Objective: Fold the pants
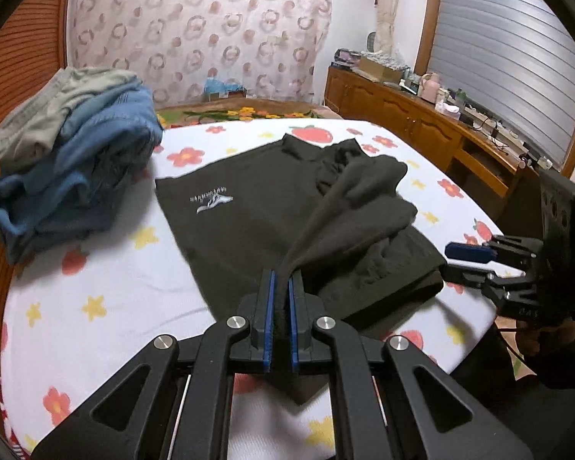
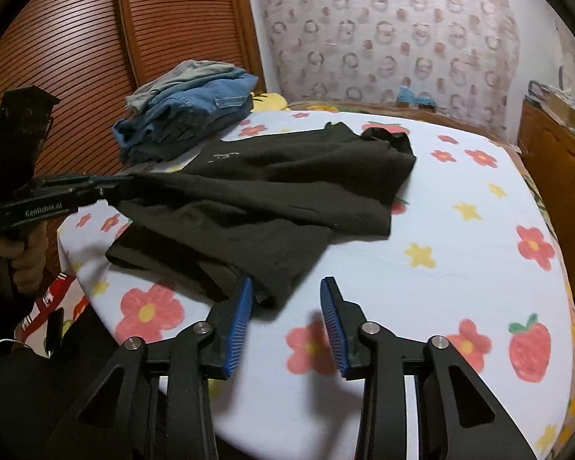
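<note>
Dark pants [image 1: 272, 207] with a small white logo lie partly folded on the flowered table cover [image 1: 107, 287]. My left gripper [image 1: 281, 287] is shut on a pants edge and lifts it, the cloth stretched up from the pile. The right wrist view shows the left gripper [image 2: 122, 184] at the left, pulling the pants [image 2: 268, 199] taut. My right gripper [image 2: 285, 299] is open and empty, just above the cover at the near corner of the pants. The left wrist view shows the right gripper [image 1: 450, 258] at the right edge of the pants.
A stack of folded jeans and grey clothes [image 1: 69, 161] sits at the table's far left, also seen in the right wrist view [image 2: 188, 107]. A wooden sideboard [image 1: 421, 122] with clutter stands to the right. A slatted wooden door [image 2: 96, 38] is behind the stack.
</note>
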`<state>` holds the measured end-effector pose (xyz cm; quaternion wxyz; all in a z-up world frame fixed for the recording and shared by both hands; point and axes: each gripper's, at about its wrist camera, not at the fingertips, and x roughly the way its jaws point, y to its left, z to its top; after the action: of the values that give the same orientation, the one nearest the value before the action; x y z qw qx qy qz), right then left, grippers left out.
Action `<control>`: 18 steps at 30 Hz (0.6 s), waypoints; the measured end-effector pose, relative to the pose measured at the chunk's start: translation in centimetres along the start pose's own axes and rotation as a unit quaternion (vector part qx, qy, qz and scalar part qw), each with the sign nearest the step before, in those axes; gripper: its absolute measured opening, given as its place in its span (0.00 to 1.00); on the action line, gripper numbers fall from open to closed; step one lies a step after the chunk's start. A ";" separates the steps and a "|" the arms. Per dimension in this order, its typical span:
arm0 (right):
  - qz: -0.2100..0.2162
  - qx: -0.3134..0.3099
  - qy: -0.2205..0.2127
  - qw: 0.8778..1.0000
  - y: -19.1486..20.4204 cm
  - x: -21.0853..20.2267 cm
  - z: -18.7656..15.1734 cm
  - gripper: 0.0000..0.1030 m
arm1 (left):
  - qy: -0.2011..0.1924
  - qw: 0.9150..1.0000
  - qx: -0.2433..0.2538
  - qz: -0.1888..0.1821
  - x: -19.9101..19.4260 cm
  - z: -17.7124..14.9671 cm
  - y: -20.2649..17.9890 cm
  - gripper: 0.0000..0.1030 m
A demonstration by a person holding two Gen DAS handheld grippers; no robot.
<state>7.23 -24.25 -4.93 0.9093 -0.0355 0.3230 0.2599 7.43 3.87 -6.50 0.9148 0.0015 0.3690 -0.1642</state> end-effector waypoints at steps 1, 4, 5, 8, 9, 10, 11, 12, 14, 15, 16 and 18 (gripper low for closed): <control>0.002 -0.001 0.000 1.000 -0.1 0.1 0.1 0.28 | 0.002 1.000 -0.001 -0.001 0.1 -0.2 0.0 0.07; 0.014 -0.013 0.002 1.000 0.0 0.3 0.5 0.06 | 0.005 1.000 -0.004 -0.005 0.1 -0.7 -0.1 0.07; 0.012 -0.019 0.003 1.000 0.1 0.5 0.7 0.06 | 0.006 1.000 -0.004 -0.006 0.1 -0.8 -0.1 0.07; 0.016 -0.019 -0.003 1.000 0.1 0.1 0.7 0.02 | 0.005 1.000 -0.007 -0.016 -0.4 -1.0 -0.3 0.07; 0.016 -0.017 -0.009 1.000 0.1 -0.4 0.7 0.02 | 0.004 1.000 -0.006 -0.019 -0.7 -1.1 -0.5 0.07; 0.018 -0.013 -0.013 1.000 0.1 -0.8 0.6 0.02 | 0.001 1.000 -0.004 -0.021 -1.1 -1.2 -0.6 0.07; 0.020 -0.008 -0.017 1.000 -0.1 -1.2 0.7 0.02 | -0.001 1.000 -0.004 -0.022 -1.5 -1.3 -0.8 0.07; 0.022 -0.003 -0.019 1.000 -0.4 -1.5 0.6 0.02 | -0.004 1.000 -0.004 -0.024 -1.9 -1.4 -1.0 0.07; 0.028 0.000 -0.018 0.999 -0.5 -1.9 0.2 0.02 | -0.001 1.000 -0.004 -0.022 -2.0 -1.5 -1.0 0.07; 0.030 -0.001 -0.016 0.999 -0.4 -1.9 0.0 0.02 | 0.003 1.000 -0.004 -0.018 -2.0 -1.7 -1.1 0.07; 0.031 -0.002 -0.012 0.999 -0.3 -1.9 -0.2 0.02 | 0.007 1.000 -0.004 -0.009 -1.8 -2.0 -1.2 0.07; 0.037 -0.003 -0.007 0.999 -0.1 -1.8 -0.6 0.02 | 0.014 1.000 -0.011 0.000 -1.6 -2.4 -0.8 0.07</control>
<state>5.74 -25.27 -4.27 0.9013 -0.0247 0.3166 0.2948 4.46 3.92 -7.10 0.9096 -0.0058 0.3835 -0.1598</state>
